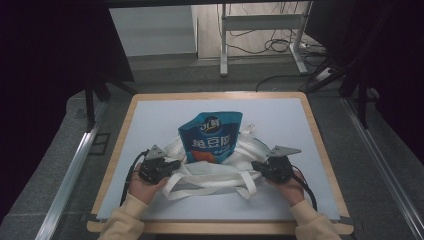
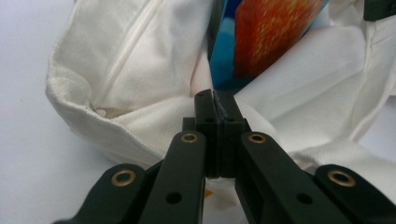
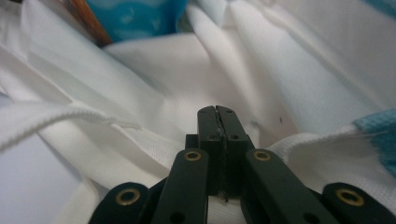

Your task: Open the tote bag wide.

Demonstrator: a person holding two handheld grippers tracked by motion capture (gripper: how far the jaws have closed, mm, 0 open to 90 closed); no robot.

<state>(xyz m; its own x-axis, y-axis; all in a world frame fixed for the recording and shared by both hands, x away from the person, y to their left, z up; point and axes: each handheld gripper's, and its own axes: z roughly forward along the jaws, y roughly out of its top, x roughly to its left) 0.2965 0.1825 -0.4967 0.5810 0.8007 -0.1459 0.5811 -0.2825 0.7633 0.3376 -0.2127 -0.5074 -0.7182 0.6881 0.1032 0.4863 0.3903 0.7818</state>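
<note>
White tabletop [image 1: 150,120] bears a blue snack pouch [image 1: 212,136], Chinese-lettered, inside a white bag [image 1: 210,175].

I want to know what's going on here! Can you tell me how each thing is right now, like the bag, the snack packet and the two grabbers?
White cloth bag: lying crumpled on the table, mouth open.
Blue snack packet: sealed, lower part inside the bag, top sticking out.
Left gripper: jaws shut at the bag's cloth.
Right gripper: jaws shut at the bag's cloth.
Table: flat, carrying the bag.

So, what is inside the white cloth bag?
A blue snack pouch stands in the white cloth bag, upper part sticking out. Its bottom and anything beneath are covered by fabric.
</note>
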